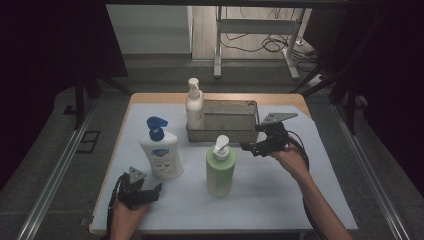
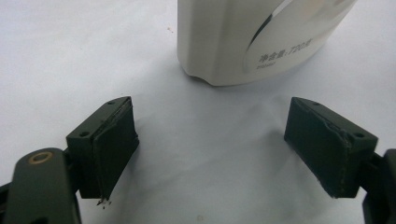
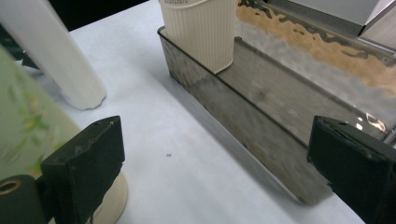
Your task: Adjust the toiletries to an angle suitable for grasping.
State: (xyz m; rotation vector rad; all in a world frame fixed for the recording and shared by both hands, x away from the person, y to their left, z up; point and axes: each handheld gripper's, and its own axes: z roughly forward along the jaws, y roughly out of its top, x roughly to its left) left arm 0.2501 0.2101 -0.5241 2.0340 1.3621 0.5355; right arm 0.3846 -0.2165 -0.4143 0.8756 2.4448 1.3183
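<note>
A green pump bottle [image 1: 220, 167] stands mid-table; its side fills the left edge of the right gripper view [image 3: 25, 116]. A white bottle with a blue pump [image 1: 160, 150] stands to its left, and its base [image 2: 247, 39] is just ahead of my left gripper [image 2: 210, 149]. A cream pump bottle [image 1: 194, 106] stands inside the left end of a metal tray [image 1: 240, 134], seen close as a ribbed base [image 3: 201, 32] in the tray [image 3: 261, 121]. My left gripper [image 1: 146, 192] is open near the front-left edge. My right gripper [image 1: 250, 147] is open, just right of the green bottle's pump.
A pale sheet [image 1: 280, 190] covers the wooden table. Beyond the far edge stand a metal frame's legs [image 1: 255, 45] and loose cables on the floor. Dark rails run along both sides of the table.
</note>
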